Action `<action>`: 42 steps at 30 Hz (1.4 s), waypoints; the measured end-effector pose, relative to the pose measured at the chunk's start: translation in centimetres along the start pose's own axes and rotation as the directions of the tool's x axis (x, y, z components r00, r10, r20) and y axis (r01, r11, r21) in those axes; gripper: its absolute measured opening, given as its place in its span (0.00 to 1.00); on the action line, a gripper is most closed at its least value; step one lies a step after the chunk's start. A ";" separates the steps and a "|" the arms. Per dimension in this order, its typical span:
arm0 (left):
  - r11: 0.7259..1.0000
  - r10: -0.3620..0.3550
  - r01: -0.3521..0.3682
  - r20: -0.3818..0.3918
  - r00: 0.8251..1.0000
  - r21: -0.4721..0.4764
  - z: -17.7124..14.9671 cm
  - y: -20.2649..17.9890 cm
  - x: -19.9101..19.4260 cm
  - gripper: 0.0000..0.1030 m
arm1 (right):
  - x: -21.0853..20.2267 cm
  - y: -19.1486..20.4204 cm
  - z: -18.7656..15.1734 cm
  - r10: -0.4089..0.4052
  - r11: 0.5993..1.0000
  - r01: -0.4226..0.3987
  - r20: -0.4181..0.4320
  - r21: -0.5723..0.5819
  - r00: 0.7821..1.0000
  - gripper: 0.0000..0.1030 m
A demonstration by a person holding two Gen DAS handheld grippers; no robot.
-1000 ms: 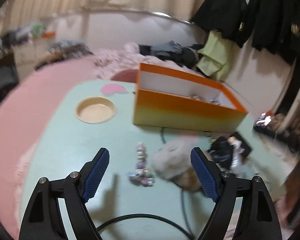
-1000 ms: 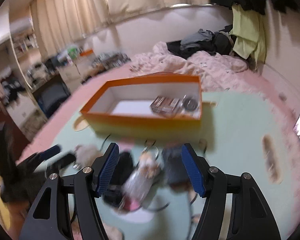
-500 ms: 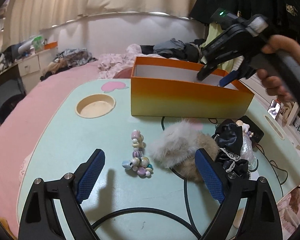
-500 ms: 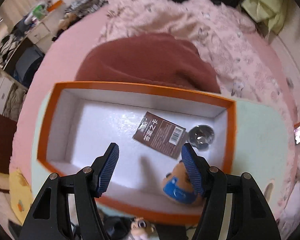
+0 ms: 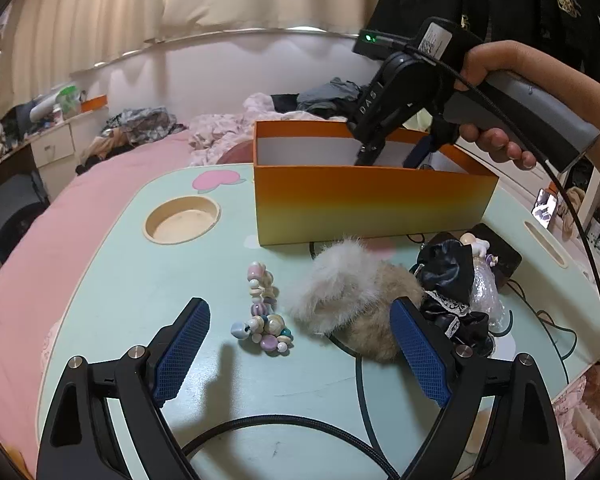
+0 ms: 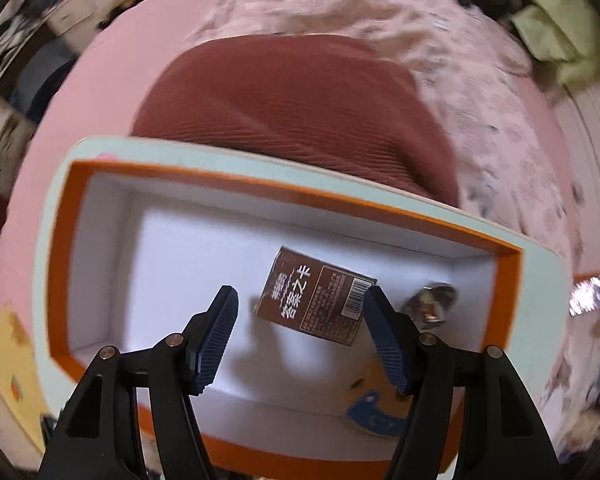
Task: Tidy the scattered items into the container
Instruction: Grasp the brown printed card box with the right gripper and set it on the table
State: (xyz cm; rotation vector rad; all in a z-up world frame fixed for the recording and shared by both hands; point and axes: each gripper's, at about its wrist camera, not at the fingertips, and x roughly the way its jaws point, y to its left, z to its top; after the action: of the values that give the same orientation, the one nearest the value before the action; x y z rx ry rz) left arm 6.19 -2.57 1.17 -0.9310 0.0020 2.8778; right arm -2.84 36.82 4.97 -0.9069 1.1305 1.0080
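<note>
The orange box (image 5: 364, 200) stands at the back of the pale green table (image 5: 140, 280). My left gripper (image 5: 300, 356) is open and empty, low over the table in front of a bead string (image 5: 262, 316) and a furry plush (image 5: 352, 304). A black-dressed doll (image 5: 452, 276) lies to the plush's right. My right gripper (image 6: 304, 340) is open and empty, pointing down into the box (image 6: 180, 176); it also shows in the left wrist view (image 5: 392, 156). Inside the box lie a brown card pack (image 6: 316, 300), a small shiny item (image 6: 432, 304) and a tan and blue toy (image 6: 372, 404).
A round cup recess (image 5: 182, 220) sits in the table at the left. A dark flat object (image 5: 500, 256) and cables (image 5: 540, 312) lie at the right. A slot (image 5: 546, 240) is near the right edge. A dark red cushion (image 6: 292, 108) and a pink bed lie behind the box.
My right gripper went from low over the scattered items to above the box, and a tan and blue toy now lies inside. It has dipped lower into the box. My left gripper stayed open, nearly still.
</note>
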 end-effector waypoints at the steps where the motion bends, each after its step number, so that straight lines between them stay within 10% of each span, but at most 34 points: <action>1: 1.000 -0.001 0.001 -0.001 1.000 -0.003 0.0 0.0 0.0 0.89 | 0.0 -0.1 0.0 -0.035 0.999 0.035 0.000 0.010 0.999 0.64; 7: 1.000 -0.005 0.005 -0.005 1.000 -0.002 0.0 -0.2 0.1 0.89 | 1.8 -1.3 -0.4 0.032 0.998 -0.027 -0.075 0.063 0.997 0.64; 18: 1.000 -0.014 0.013 -0.014 1.000 -0.017 -0.1 -0.1 0.2 0.89 | -3.2 -1.4 -2.4 0.071 0.997 -0.072 0.143 0.004 0.987 0.56; 25: 0.999 -0.022 0.022 -0.020 1.000 -0.029 -0.1 0.0 0.3 0.89 | -9.6 0.4 -10.9 0.258 0.965 -0.235 0.284 -0.112 0.923 0.57; 35: 0.999 -0.025 0.024 -0.029 0.999 -0.025 0.0 0.0 0.6 0.90 | -3.6 1.2 -13.7 0.380 0.925 -0.375 0.243 -0.069 0.893 0.57; 42: 0.999 -0.031 0.030 -0.033 0.999 -0.034 0.0 0.1 0.6 0.90 | -8.1 -2.0 -15.3 0.419 0.896 -0.441 0.428 -0.050 0.801 0.62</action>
State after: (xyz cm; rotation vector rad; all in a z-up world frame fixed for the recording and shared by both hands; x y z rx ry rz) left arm 5.68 -2.65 0.82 -0.9766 -0.0570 2.8424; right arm -6.23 20.48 10.01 -0.3472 0.9910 1.4629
